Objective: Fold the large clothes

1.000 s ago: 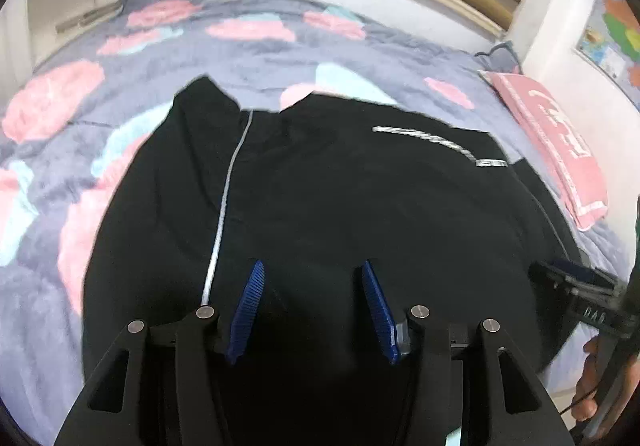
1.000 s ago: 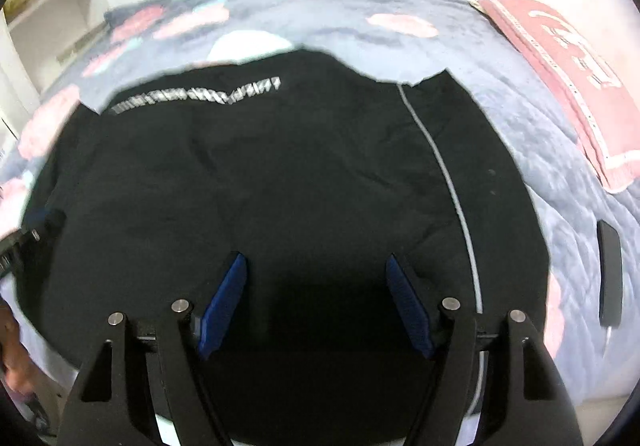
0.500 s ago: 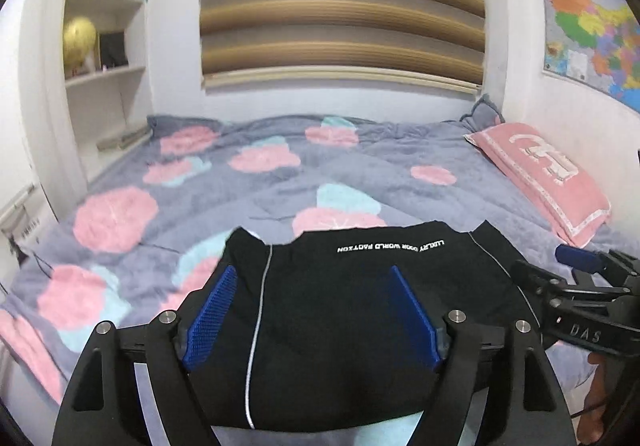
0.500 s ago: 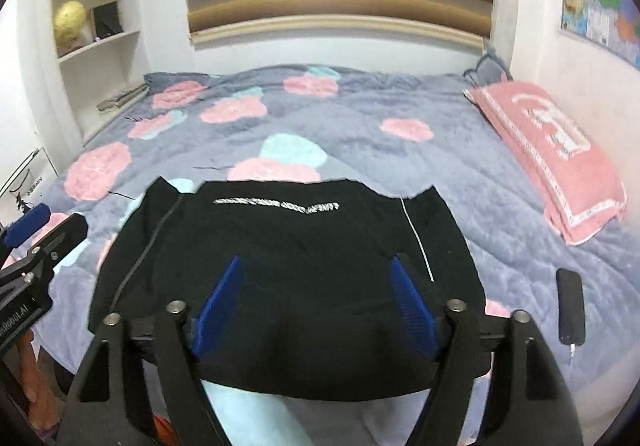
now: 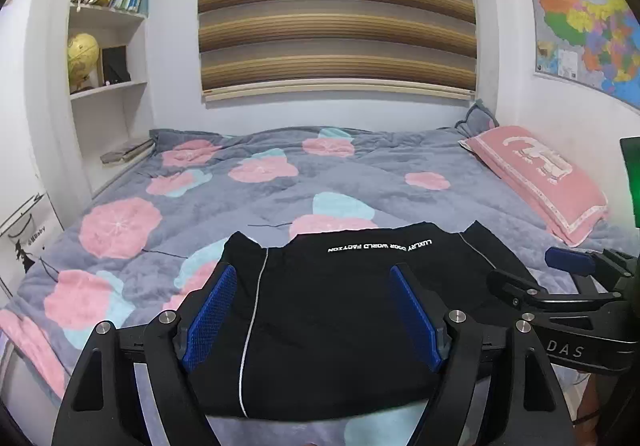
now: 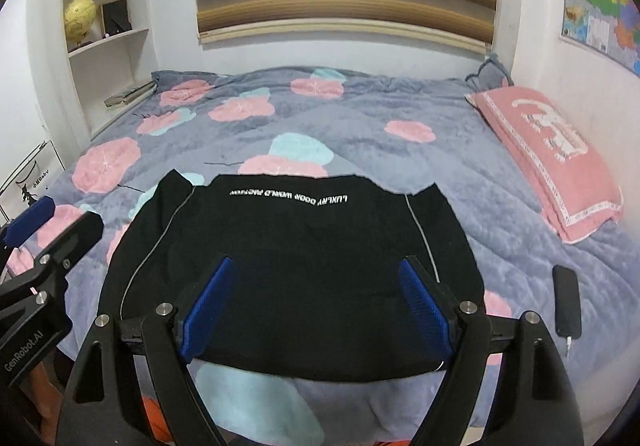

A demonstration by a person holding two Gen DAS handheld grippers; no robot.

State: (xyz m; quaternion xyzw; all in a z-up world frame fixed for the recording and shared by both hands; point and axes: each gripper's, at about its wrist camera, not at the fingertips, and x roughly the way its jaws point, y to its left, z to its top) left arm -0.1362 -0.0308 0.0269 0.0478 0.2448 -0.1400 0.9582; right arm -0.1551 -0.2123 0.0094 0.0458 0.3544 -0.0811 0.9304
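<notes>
The black top point(image 6: 296, 266) lies folded flat on the bed point(image 6: 400, 166), both grippers point(image 5: 312, 316) point(image 6: 316, 306) wide and holding nothing, so next comes another fold or tidying.

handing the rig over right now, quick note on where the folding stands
Left gripper: fingers open, nothing between them, raised above the bed.
Right gripper: fingers open, empty, also raised.
Black garment: lies flat in a compact rectangle at the near edge of the floral bedspread, white lettering along its far edge, a thin white stripe down each side.
Phone: on the bedspread right of the garment; pink pillow beyond.
Done: garment looks folded and is let go.
Left: probably one more fold, or only tidying edges.
</notes>
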